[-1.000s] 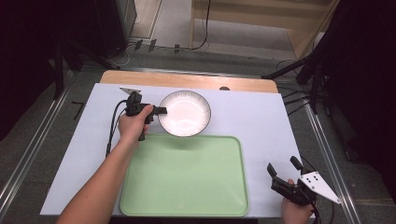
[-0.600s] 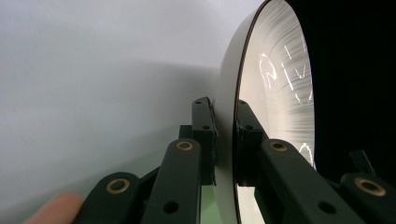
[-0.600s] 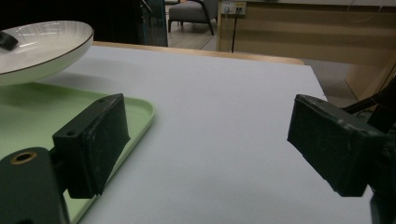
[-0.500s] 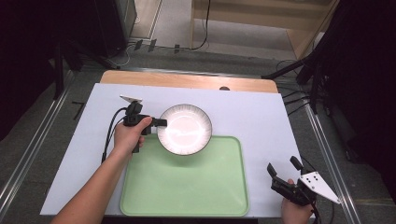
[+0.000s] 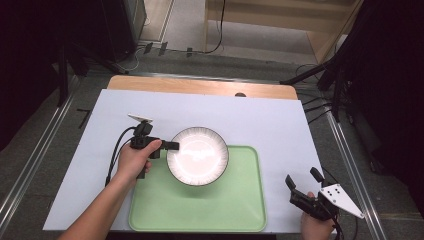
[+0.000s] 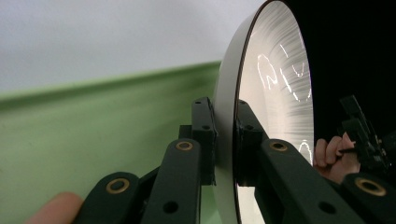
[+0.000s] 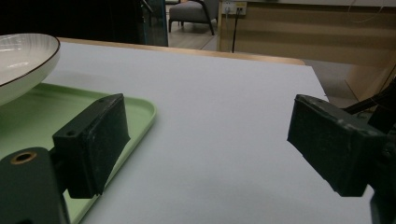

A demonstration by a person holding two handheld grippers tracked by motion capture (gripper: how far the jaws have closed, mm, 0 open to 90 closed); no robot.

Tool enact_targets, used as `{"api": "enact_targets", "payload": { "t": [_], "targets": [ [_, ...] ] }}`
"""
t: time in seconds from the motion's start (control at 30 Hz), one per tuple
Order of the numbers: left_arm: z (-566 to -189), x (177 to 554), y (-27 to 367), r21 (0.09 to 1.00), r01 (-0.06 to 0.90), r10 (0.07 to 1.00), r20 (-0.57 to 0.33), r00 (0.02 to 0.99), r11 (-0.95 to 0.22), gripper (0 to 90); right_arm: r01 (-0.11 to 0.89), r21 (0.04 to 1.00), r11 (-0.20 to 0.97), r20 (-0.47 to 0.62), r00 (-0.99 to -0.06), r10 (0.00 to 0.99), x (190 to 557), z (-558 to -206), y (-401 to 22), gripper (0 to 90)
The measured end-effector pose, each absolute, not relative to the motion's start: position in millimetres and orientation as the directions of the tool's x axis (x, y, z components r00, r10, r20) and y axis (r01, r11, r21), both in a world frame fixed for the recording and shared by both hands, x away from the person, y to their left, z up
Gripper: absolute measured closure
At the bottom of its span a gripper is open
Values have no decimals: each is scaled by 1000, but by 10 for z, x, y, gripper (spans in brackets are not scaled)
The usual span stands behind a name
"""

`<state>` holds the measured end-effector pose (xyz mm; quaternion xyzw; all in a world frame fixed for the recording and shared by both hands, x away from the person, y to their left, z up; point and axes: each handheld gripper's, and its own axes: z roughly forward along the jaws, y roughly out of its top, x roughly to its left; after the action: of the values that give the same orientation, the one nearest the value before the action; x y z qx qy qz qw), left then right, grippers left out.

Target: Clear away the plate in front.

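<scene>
Glossily, round ribbed white plate point(image 5: 197, 156), dark rim, smooth rectangular green tray point(image 5: 200, 210).

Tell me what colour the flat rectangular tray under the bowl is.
The flat rectangular plastic tray is pale green; the high view shows it best.

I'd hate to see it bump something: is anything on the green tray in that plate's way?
Nothing visible. The plate, gripped at its rim by the left tool, is over the tray, whose surface is bare.
</scene>
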<state>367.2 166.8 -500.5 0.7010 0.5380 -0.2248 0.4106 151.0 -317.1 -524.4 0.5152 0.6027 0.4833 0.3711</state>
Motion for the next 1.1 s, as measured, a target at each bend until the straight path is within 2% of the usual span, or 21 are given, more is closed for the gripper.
{"api": "enact_targets", "payload": {
  "t": [0.53,1.1],
  "targets": [
    [-5122,3306,1758,304,944,544,-774,325,-131,823,262,965,3,49,-192,980,1507,-5243,-3166,129],
    [-5194,3170,1818,291,947,552,-771,317,-137,812,261,965,3,48,-190,981,1503,-5242,-3164,129]
  ]
}}
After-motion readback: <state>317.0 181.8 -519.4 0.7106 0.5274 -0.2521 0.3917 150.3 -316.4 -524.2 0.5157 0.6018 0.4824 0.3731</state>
